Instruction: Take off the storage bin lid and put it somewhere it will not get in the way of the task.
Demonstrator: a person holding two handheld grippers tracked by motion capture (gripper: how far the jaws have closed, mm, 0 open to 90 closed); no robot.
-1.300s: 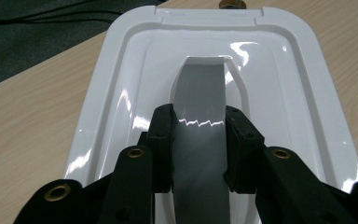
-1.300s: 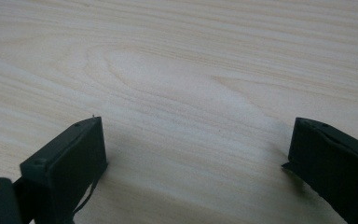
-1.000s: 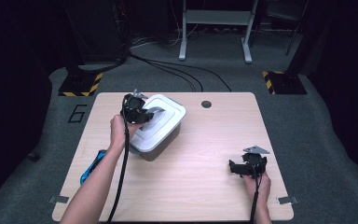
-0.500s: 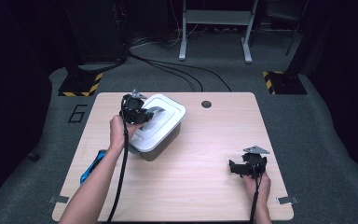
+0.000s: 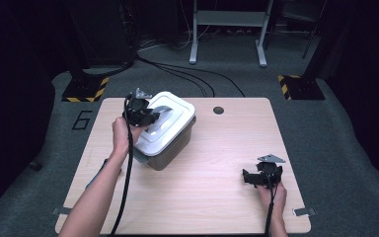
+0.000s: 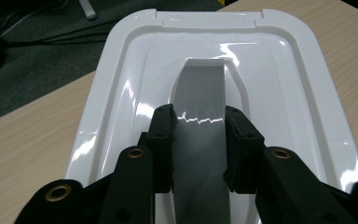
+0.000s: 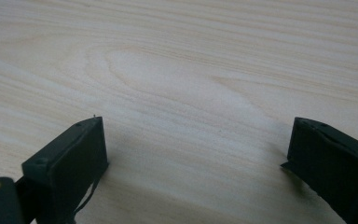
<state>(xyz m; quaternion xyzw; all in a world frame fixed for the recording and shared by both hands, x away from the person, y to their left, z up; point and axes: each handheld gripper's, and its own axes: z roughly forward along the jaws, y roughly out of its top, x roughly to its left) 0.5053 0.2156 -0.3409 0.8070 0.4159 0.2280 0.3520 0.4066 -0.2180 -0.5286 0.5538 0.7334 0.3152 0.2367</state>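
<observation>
Handle (image 6: pixel 200 140) sits clamped between left tongs (image 6: pixel 199 140)

The left arm (image 5: pixel 96 197) comes up from the bottom edge and stretches far forward. Its hand (image 5: pixel 122 134) is wrapped around the left gripper (image 6: pixel 199 140), which points forward and down. The two black jaws are close together and squeeze a grey handle (image 6: pixel 200 140) between them.

The right hand (image 5: pixel 272 193) stays low and near the person. It holds the right gripper (image 7: pixel 196 158) close above the table (image 7: pixel 191 60). Its two jaws stand far apart, and there is nothing between them.
</observation>
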